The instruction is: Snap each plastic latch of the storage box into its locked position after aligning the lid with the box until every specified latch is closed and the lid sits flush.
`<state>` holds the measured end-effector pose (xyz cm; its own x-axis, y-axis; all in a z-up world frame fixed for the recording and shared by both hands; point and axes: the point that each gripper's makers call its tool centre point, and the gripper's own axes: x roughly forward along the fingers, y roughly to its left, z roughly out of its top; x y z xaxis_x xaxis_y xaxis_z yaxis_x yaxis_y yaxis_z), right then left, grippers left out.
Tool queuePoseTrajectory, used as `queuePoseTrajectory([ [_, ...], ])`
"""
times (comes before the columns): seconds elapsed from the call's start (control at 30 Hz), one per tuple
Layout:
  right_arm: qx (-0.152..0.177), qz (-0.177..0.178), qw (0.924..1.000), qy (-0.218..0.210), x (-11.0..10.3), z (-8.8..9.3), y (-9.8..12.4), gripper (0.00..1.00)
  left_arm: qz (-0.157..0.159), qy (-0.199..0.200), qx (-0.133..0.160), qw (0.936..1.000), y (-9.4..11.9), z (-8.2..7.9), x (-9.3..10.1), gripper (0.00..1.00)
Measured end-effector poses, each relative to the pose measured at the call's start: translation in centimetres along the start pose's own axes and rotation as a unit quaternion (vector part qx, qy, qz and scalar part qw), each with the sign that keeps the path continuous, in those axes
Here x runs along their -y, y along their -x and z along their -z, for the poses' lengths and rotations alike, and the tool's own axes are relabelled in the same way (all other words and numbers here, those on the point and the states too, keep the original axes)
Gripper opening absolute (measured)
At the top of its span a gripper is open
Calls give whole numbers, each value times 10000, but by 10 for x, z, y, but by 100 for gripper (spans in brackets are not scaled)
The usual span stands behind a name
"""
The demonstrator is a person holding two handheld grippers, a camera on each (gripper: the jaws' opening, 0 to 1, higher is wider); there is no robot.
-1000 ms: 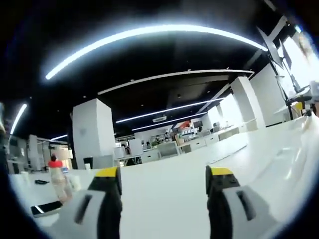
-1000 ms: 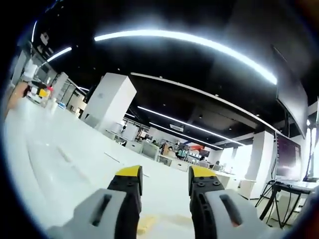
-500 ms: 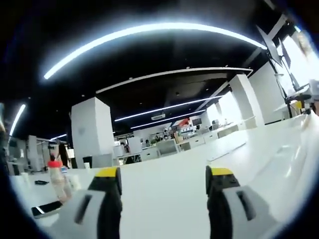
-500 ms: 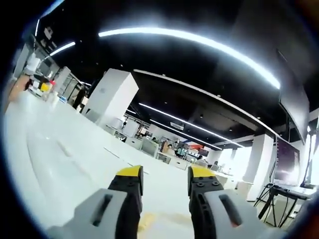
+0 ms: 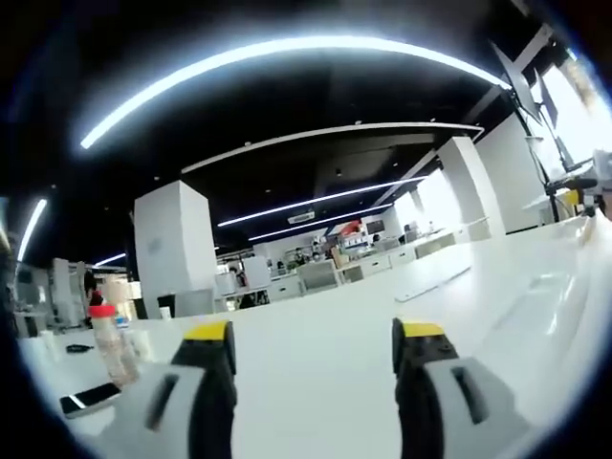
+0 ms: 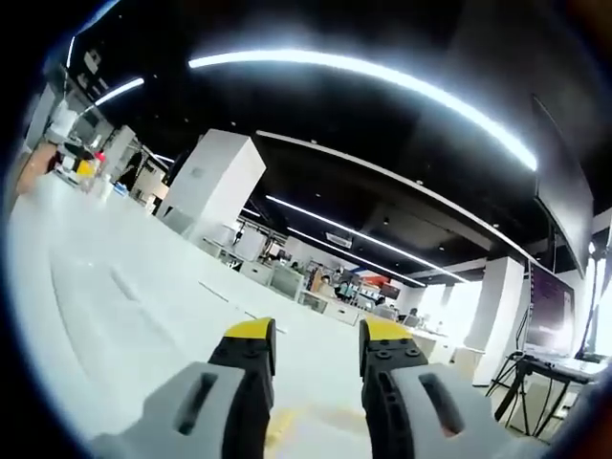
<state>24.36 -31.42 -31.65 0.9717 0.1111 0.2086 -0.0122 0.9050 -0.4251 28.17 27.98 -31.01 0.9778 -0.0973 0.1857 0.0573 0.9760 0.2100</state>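
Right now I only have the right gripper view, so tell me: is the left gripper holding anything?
Observer: No. The left gripper is open, its jaws apart above the white table with nothing between them.
Operator: Is anything standing near it?
Observer: A clear bottle with a red cap stands upright on the table, off to the left of the jaws in the left gripper view.
Operator: Anything else on that side?
Observer: A phone lies flat on the table, nearer the camera than the bottle.
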Motion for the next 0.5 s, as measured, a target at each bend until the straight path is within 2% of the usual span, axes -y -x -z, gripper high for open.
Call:
queuePoseTrajectory([
  [0.23, 135, 108, 9998, -2, 4, -5, 3, 32, 85, -108, -83, 9999, -2, 2, 5, 65],
  [0.5, 110, 95, 9998, -105, 5, -3, 3, 32, 88, 56, 88, 9999, -1, -5, 5, 65],
])
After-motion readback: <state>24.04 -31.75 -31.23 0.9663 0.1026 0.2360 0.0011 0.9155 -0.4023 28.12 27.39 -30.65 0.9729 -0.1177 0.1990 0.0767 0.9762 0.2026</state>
